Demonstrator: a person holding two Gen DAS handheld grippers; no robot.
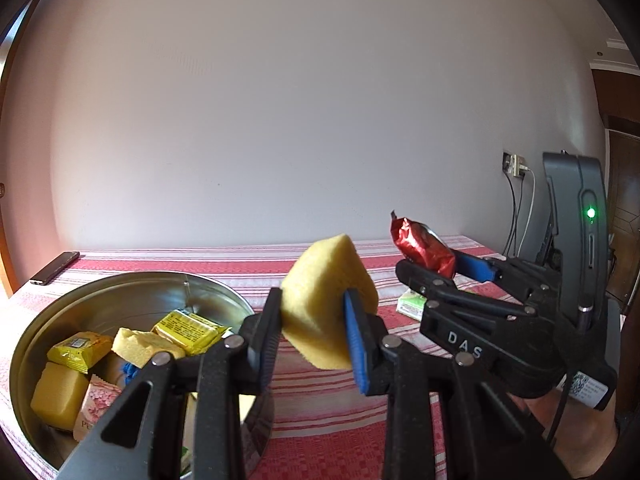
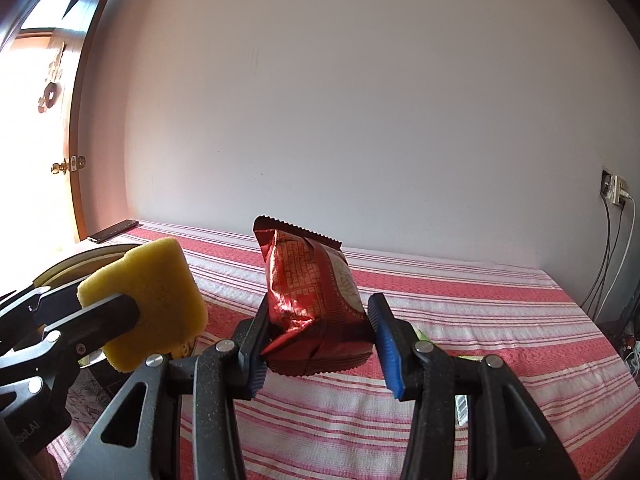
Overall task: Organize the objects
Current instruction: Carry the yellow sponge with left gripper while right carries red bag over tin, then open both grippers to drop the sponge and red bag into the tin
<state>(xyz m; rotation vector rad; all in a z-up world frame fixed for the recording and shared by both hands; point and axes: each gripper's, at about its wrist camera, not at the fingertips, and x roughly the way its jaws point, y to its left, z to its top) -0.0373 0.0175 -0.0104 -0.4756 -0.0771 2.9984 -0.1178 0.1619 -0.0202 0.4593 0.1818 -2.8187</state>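
- While you carry the yellow foam sponge block (image 1: pixel 326 300) above the table, note that the left gripper (image 1: pixel 314 332) is pinching it across its middle, the foam visibly dented between the black finger and the blue-padded finger.
- Judge the sponge as light, soft and springy: it should not slip, but it will deform, so hold it at the centre as now and avoid the corners, which would fold.
- The right gripper (image 2: pixel 320 344) is clamped on the crinkled red foil snack packet (image 2: pixel 312 300), gripping its lower half with the sealed zigzag edge pointing up.
- Treat the packet as light, slippery-skinned and probably crushable inside; grip across the filled body, not the thin seal, and use moderate pressure.
- Both items hang clear of the red-and-white striped tablecloth (image 2: pixel 460 320), side by side and apart.
- The round metal tin (image 1: pixel 120 300) sits to the lower left in the left wrist view. It already contains yellow wrapped packets (image 1: pixel 188 330), further yellow sponge pieces (image 1: pixel 58 394) and a pink wrapped packet (image 1: pixel 96 404).
- A small green-and-white carton (image 1: pixel 412 304) remains on the cloth near the right gripper.
- A dark phone (image 1: pixel 54 268) lies at the far left table edge.
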